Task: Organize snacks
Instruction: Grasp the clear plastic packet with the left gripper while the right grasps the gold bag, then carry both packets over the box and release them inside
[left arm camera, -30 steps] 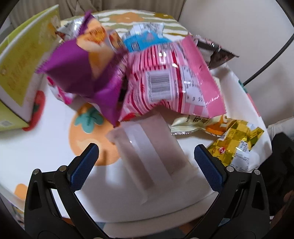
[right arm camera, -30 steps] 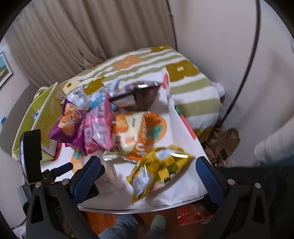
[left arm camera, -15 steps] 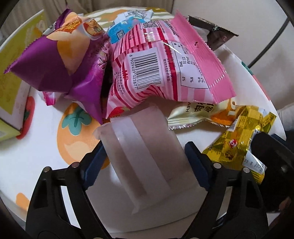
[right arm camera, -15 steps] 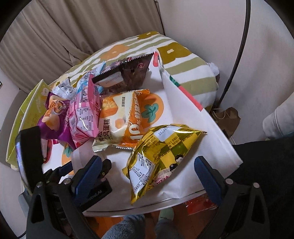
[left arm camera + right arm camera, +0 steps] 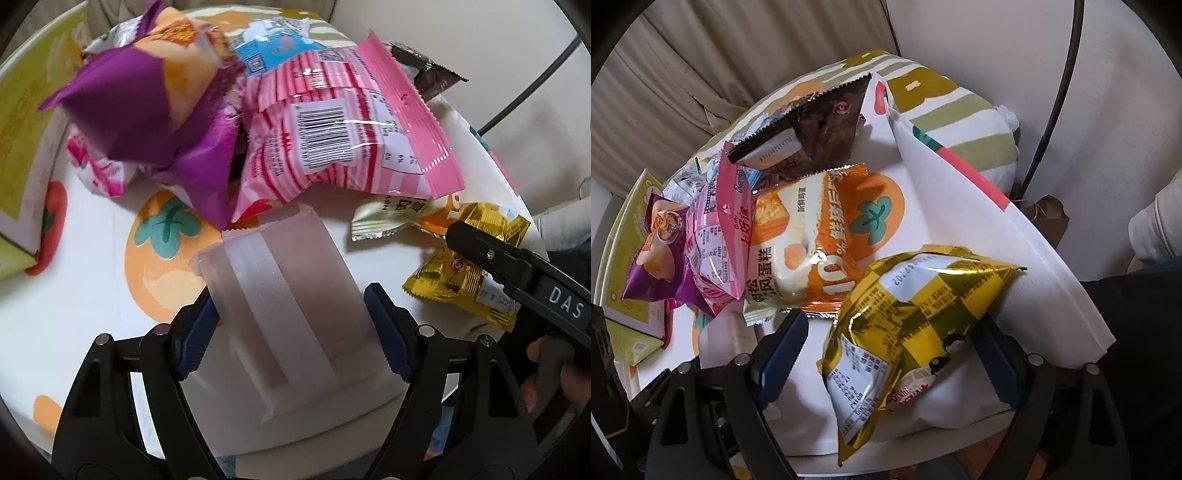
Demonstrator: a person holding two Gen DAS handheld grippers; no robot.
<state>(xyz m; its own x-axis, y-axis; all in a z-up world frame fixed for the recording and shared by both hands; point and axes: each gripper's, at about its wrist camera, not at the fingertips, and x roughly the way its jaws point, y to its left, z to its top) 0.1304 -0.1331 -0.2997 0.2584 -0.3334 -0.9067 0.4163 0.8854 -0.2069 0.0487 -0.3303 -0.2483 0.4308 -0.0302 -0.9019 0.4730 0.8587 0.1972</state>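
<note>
In the left wrist view my left gripper (image 5: 295,325) is shut on a frosted translucent snack packet (image 5: 291,295) that lies flat on the white patterned tablecloth (image 5: 96,236). Behind it sit a pink striped bag (image 5: 343,144) and a purple bag (image 5: 147,110). In the right wrist view my right gripper (image 5: 890,354) is open, its fingers on either side of a yellow-gold snack bag (image 5: 912,332) that lies on the table. An orange cake packet (image 5: 809,243) and a dark brown packet (image 5: 820,136) lie beyond it.
A yellow-green box (image 5: 624,258) stands at the left of the table. A striped cushion (image 5: 945,107) lies behind the table by the wall, with a black cable (image 5: 1052,114). The table's front edge is just below both grippers.
My left gripper moved in and closed its jaws onto the frosted packet. My right gripper moved forward and down until its fingers straddle the yellow-gold bag.
</note>
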